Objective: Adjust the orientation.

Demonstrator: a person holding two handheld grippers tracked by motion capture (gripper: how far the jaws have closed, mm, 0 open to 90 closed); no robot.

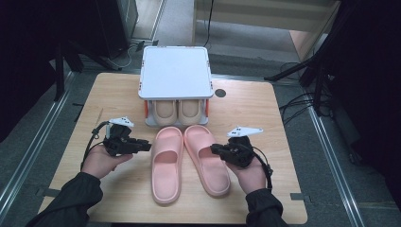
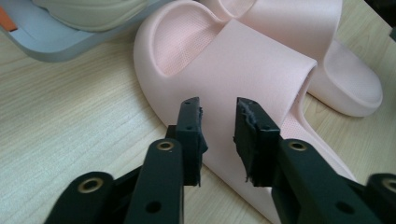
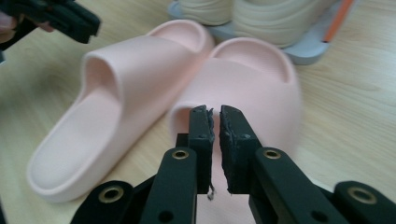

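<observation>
Left gripper (image 1: 145, 145), jaws spread, sits at 9 o'clock of the pink foam slippers (image 1: 189, 161); right gripper (image 1: 215, 150) at 3 o'clock, jaws nearly pressed together.

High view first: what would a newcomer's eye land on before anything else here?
The pair of pink slippers lying side by side mid-table, toes toward a small grey rack at the far edge that holds a beige pair on its lower shelf. Flanking them, the left gripper sits at the left slipper's outer side with jaws apart, and the right gripper at the right slipper's, jaws nearly closed.
</observation>
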